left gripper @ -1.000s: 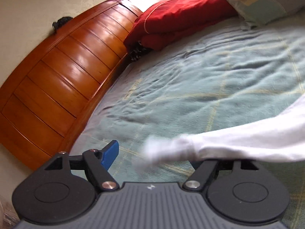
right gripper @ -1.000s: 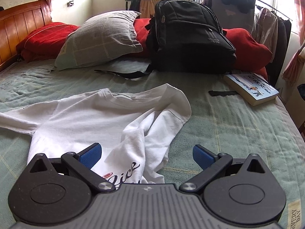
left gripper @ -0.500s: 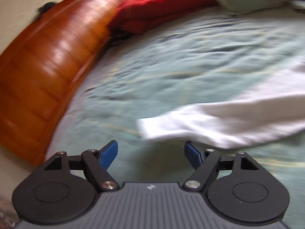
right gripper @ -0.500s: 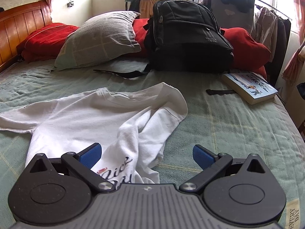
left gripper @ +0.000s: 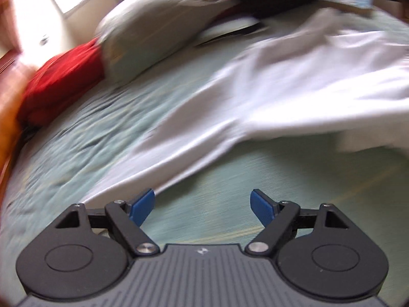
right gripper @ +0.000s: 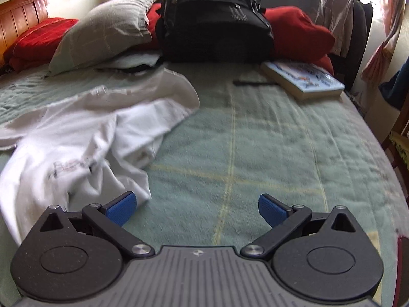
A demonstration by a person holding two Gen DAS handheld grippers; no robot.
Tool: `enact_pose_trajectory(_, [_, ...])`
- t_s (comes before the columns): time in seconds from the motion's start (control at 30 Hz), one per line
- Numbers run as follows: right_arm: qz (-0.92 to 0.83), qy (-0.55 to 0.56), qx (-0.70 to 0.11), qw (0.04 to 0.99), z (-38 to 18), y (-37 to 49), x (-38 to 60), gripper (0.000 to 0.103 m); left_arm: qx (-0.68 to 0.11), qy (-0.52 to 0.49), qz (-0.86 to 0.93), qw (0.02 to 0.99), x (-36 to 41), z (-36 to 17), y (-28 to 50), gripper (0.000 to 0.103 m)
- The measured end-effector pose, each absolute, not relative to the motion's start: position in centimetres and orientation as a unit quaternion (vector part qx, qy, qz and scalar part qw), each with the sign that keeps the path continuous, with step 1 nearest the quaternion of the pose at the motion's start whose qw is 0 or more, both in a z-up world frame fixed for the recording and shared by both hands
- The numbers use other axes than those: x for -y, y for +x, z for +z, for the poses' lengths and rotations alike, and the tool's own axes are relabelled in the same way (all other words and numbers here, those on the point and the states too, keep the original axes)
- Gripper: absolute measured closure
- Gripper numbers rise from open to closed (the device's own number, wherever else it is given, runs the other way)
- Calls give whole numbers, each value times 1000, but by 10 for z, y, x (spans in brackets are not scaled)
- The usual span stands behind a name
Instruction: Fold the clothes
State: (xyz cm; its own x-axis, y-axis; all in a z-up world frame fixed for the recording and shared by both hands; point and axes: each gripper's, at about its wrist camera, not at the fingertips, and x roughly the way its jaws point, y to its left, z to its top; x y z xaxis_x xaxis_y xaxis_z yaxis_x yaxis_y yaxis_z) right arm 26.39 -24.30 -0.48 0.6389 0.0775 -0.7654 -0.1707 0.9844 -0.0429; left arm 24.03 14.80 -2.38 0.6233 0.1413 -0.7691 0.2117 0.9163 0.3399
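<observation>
A white long-sleeved shirt (right gripper: 84, 138) with dark lettering lies crumpled on the green blanket (right gripper: 255, 153). In the blurred left wrist view its sleeve (left gripper: 204, 138) stretches from the body at the right down toward the left blue pad. My left gripper (left gripper: 202, 206) hangs just below the sleeve, its jaws opening, with only blanket between them. My right gripper (right gripper: 196, 208) stands open over bare blanket, the shirt's hem lying beside its left pad.
At the head of the bed sit a grey pillow (right gripper: 107, 33), a black backpack (right gripper: 214, 20) and red bedding (right gripper: 296, 33). A book (right gripper: 304, 79) lies at the right. The wooden headboard (right gripper: 18, 18) stands at far left; clothes hang at far right.
The left gripper has let go of the sleeve's cuff, opened and swung right, away from the headboard toward the shirt's body. The right gripper has shifted right, off the shirt and over bare blanket.
</observation>
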Motion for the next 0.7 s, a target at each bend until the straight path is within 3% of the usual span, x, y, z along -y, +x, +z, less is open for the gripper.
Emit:
enact_pose_trajectory(0.3, [85,-69,-482,869,-63,245,260,0,-396,204,-172,878,-25,18,223,17])
enact_pose_trajectory(0.7, [126,-34,-446,886,-70,228,277,0,-357,227,-255,869,101,35,219,16])
